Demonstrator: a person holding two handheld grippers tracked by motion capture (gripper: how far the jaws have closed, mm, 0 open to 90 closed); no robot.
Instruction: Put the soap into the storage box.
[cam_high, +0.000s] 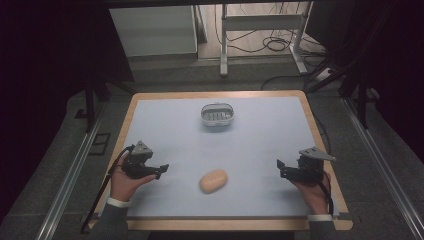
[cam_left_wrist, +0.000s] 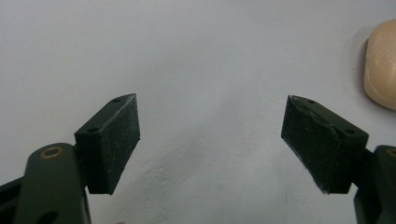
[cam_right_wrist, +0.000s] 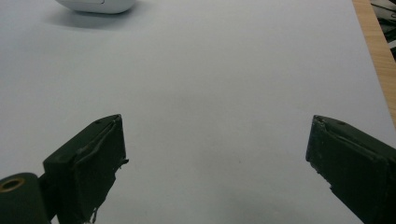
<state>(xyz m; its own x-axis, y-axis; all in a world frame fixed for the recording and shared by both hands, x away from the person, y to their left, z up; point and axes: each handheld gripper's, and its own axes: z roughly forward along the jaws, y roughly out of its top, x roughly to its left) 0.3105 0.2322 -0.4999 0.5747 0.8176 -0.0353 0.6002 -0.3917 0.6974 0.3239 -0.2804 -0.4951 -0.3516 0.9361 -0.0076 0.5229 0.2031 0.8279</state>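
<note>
A tan oval soap bar (cam_high: 213, 180) lies on the pale blue mat (cam_high: 260, 145) near its front middle. Its rounded end shows at the right edge of the left gripper view (cam_left_wrist: 380, 65). A white oval soap dish (cam_high: 217, 115) with a ribbed floor stands at the back middle; its rim shows at the top of the right gripper view (cam_right_wrist: 95, 5). My left gripper (cam_high: 161, 170) sits left of the soap, open, jaws wide and empty (cam_left_wrist: 210, 140). My right gripper (cam_high: 281, 167) is at the right side, open and empty too (cam_right_wrist: 217, 158).
The mat covers a wooden table whose edge (cam_high: 320, 140) runs along the right. Behind the table stand a white cabinet (cam_high: 155, 30) and a metal frame (cam_high: 260, 25) with cables on the floor. Dark curtains flank both sides.
</note>
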